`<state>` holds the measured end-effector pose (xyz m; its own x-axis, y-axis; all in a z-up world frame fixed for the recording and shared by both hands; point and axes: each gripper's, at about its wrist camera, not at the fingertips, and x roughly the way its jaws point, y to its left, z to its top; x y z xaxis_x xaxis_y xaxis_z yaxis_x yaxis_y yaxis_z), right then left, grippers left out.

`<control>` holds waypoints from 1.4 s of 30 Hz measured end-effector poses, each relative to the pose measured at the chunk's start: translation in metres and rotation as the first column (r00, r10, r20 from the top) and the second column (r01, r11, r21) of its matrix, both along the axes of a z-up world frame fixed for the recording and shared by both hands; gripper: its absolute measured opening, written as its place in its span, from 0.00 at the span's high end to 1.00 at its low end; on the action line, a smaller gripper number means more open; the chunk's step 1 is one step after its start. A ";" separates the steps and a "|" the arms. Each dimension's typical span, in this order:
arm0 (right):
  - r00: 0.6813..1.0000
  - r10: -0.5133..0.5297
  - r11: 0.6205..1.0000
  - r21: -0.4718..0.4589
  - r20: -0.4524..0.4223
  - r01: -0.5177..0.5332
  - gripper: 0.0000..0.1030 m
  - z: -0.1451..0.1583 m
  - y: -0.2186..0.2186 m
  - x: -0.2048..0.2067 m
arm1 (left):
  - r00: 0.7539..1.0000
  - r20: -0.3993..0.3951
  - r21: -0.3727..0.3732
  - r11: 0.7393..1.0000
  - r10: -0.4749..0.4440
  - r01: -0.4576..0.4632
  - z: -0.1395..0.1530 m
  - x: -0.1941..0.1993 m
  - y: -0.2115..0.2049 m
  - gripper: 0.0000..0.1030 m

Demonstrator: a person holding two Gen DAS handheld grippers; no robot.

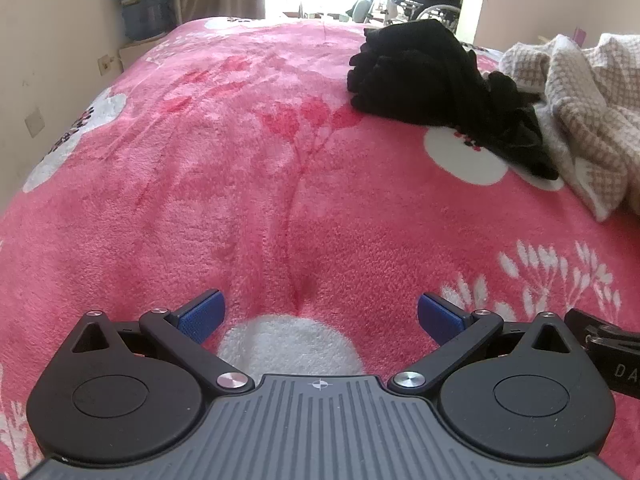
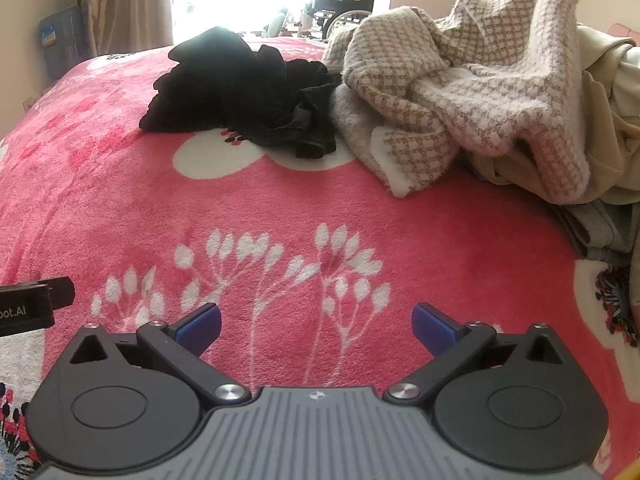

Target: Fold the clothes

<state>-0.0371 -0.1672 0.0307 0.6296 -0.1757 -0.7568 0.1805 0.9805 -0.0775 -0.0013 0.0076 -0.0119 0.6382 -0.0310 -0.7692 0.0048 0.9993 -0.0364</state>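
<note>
I hold my left gripper point(image 1: 320, 314) and right gripper point(image 2: 316, 322) low over the pink blanket point(image 1: 224, 184), both wide open and empty. A black garment point(image 2: 240, 88) and a checked garment point(image 2: 472, 92) lie crumpled toward the far right edge.

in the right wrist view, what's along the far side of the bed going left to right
water jug by the wall → curtain → black garment → checked knit → beige garment at the right edge
</note>
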 end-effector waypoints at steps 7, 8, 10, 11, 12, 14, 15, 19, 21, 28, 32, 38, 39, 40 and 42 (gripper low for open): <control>1.000 0.001 1.000 0.000 0.000 -0.001 0.00 0.001 0.000 -0.001 | 1.000 0.004 0.010 1.000 -0.006 0.006 0.000 -0.001 -0.001 0.00; 1.000 0.000 1.000 -0.001 0.001 0.000 0.00 0.001 0.000 -0.001 | 1.000 0.004 0.011 1.000 -0.007 0.007 0.000 -0.001 -0.001 0.00; 1.000 0.000 1.000 -0.002 0.002 0.000 0.00 0.001 0.000 -0.001 | 1.000 0.004 0.010 1.000 -0.011 0.011 0.000 -0.001 0.000 0.00; 1.000 0.000 1.000 -0.002 0.002 0.000 0.00 0.002 0.000 -0.001 | 1.000 0.005 0.010 1.000 -0.012 0.012 0.000 -0.001 0.000 0.00; 1.000 0.000 1.000 -0.002 0.002 0.000 0.00 0.002 0.000 -0.001 | 1.000 0.006 0.010 1.000 -0.013 0.013 0.000 -0.002 0.000 0.00; 1.000 0.000 1.000 -0.003 0.002 0.000 0.00 0.002 0.000 -0.001 | 1.000 0.007 0.012 1.000 -0.016 0.016 0.000 -0.002 0.000 0.00; 1.000 0.000 1.000 -0.003 0.002 0.000 0.00 0.002 0.000 -0.001 | 1.000 0.007 0.012 1.000 -0.017 0.017 0.000 -0.002 0.000 0.00; 1.000 0.002 1.000 -0.003 0.003 -0.002 0.00 0.002 0.000 -0.002 | 1.000 0.008 0.013 1.000 -0.019 0.019 0.000 -0.002 0.000 0.00; 1.000 0.002 1.000 -0.004 0.008 -0.002 0.00 0.002 0.000 -0.002 | 1.000 0.010 0.012 1.000 -0.021 0.021 0.000 -0.003 0.000 0.00; 0.996 0.041 0.999 0.002 0.083 -0.042 0.00 0.010 -0.008 0.000 | 0.995 0.064 0.009 0.997 -0.081 0.081 0.009 0.002 -0.004 0.00; 0.983 0.115 0.993 -0.010 0.141 -0.115 0.00 0.017 -0.013 0.012 | 0.982 0.132 0.027 0.991 -0.132 0.130 0.020 0.015 -0.006 0.00; 0.955 0.216 0.976 -0.070 0.204 -0.205 0.01 0.022 -0.020 0.051 | 0.941 0.237 0.072 0.970 -0.241 0.231 0.032 0.063 -0.015 0.00; 0.953 0.221 0.975 -0.074 0.208 -0.210 0.01 0.022 -0.022 0.061 | 0.933 0.251 0.089 0.966 -0.259 0.244 0.032 0.072 -0.018 0.00; 0.951 0.227 0.973 -0.078 0.211 -0.215 0.03 0.021 -0.023 0.072 | 0.924 0.263 0.107 0.960 -0.277 0.258 0.032 0.083 -0.022 0.00; 0.945 0.238 0.971 -0.078 0.223 -0.226 0.06 0.020 -0.025 0.092 | 0.910 0.278 0.137 0.950 -0.308 0.280 0.029 0.105 -0.029 0.00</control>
<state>0.0547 -0.1926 0.0504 0.8129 -0.0384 -0.5811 -0.0331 0.9932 -0.1118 0.1033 -0.0212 0.0172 0.8076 -0.1900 -0.5583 0.2951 0.9498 0.1036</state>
